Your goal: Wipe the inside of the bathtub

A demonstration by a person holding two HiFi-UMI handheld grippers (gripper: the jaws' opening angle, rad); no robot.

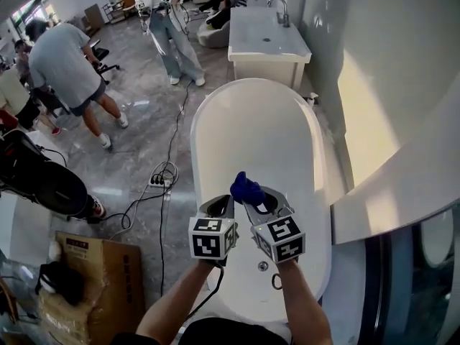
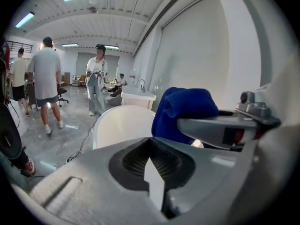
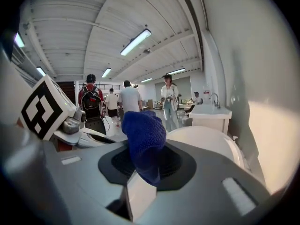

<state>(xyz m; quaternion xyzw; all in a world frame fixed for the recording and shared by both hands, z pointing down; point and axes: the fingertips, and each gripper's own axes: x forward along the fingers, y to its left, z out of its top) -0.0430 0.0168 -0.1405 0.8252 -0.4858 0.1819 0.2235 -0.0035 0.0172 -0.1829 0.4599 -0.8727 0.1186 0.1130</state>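
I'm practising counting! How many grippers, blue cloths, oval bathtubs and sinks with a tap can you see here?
grippers: 2, the left gripper and the right gripper
blue cloth: 1
oval bathtub: 1
sink with a tap: 1
total: 5

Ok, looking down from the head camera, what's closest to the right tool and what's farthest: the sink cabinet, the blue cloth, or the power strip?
1. Blue cloth: clamped in the right tool, above the bathtub.
2. Power strip: on the floor, left of the bathtub.
3. Sink cabinet: past the bathtub's far end.
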